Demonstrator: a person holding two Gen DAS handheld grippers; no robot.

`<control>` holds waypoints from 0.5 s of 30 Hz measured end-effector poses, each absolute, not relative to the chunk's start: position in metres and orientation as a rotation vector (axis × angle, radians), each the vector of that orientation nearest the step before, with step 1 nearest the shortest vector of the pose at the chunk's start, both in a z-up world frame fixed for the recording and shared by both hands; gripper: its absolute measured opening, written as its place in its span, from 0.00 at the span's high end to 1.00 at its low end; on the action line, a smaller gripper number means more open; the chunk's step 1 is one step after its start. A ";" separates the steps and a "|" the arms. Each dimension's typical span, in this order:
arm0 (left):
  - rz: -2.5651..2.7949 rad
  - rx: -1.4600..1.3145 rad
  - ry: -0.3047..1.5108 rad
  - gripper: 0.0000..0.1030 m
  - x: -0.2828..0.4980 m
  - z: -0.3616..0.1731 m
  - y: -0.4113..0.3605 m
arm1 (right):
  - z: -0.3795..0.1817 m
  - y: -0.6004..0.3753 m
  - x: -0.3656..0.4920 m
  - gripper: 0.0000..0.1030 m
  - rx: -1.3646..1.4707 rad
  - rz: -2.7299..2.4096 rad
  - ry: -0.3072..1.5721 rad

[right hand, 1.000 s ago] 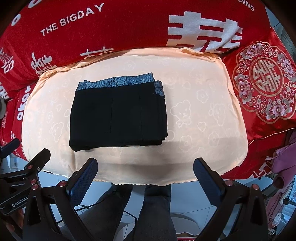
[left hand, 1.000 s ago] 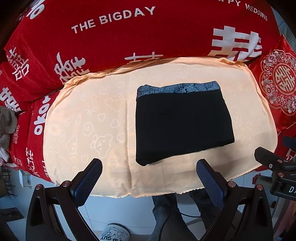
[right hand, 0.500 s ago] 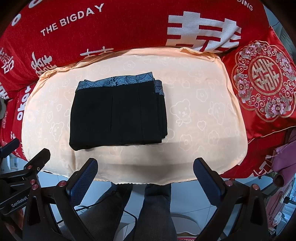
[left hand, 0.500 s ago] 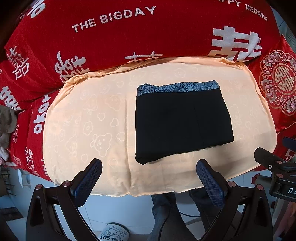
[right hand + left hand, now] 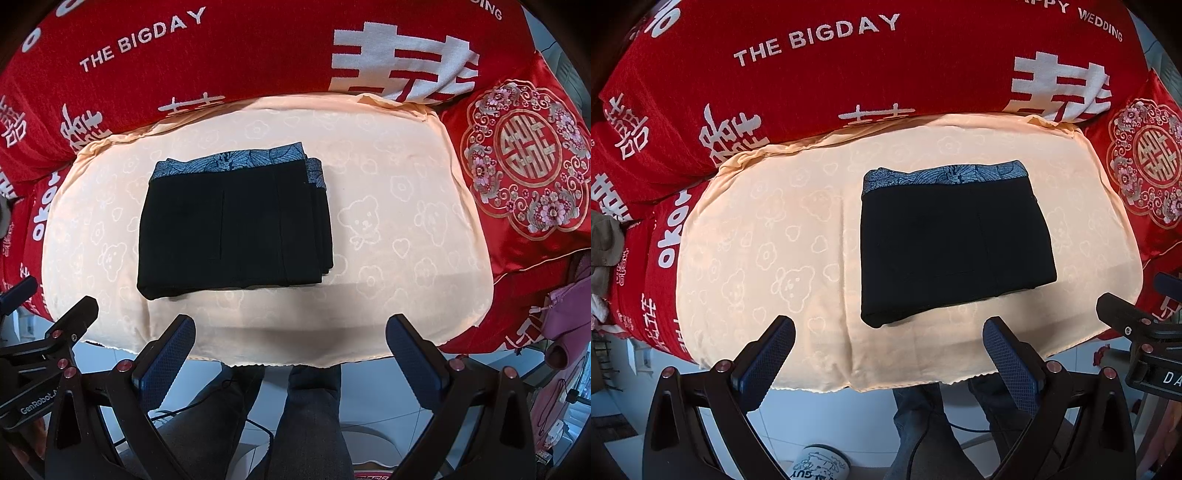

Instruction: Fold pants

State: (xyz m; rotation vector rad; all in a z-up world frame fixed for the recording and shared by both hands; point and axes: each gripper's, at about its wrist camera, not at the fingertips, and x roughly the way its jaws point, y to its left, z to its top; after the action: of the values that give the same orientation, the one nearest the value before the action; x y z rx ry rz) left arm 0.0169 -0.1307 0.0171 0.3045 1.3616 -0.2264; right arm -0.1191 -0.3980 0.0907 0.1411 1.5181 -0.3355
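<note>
Bare peach cloth (image 5: 388, 258) surrounds the folded pants (image 5: 232, 225).

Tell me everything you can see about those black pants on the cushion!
The pants are black, with a blue-grey patterned waistband along the far edge. They look like soft cloth and are folded into a neat, flat rectangle; several stacked layers show at the right side. They lie on the peach cushion, which has bear and flower shapes, toward its left half in the right claw's view. Only the cushion touches them. Both the left claw and the right claw are open and hang apart from them, near the cushion's front edge.
</note>
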 end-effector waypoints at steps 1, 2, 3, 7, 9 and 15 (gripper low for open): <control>-0.226 0.305 1.362 0.01 0.017 0.017 -0.131 | 0.091 -0.398 -0.119 0.00 0.140 -0.336 1.519; -0.225 0.306 1.361 0.01 0.016 0.018 -0.131 | 0.091 -0.399 -0.119 0.00 0.140 -0.337 1.520; -0.225 0.306 1.360 0.01 0.016 0.018 -0.131 | 0.091 -0.398 -0.120 0.00 0.143 -0.337 1.520; -0.226 0.304 1.362 0.01 0.016 0.018 -0.131 | 0.091 -0.398 -0.119 0.00 0.142 -0.338 1.519; -0.225 0.304 1.361 0.01 0.017 0.018 -0.131 | 0.091 -0.398 -0.119 0.00 0.142 -0.339 1.519; -0.226 0.302 1.363 0.01 0.017 0.017 -0.131 | 0.091 -0.398 -0.119 0.00 0.143 -0.340 1.520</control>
State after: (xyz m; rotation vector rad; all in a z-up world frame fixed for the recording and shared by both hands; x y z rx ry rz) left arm 0.0167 -0.1314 0.0173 0.3021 1.3626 -0.2256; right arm -0.1190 -0.3976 0.0908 0.1429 1.5196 -0.3402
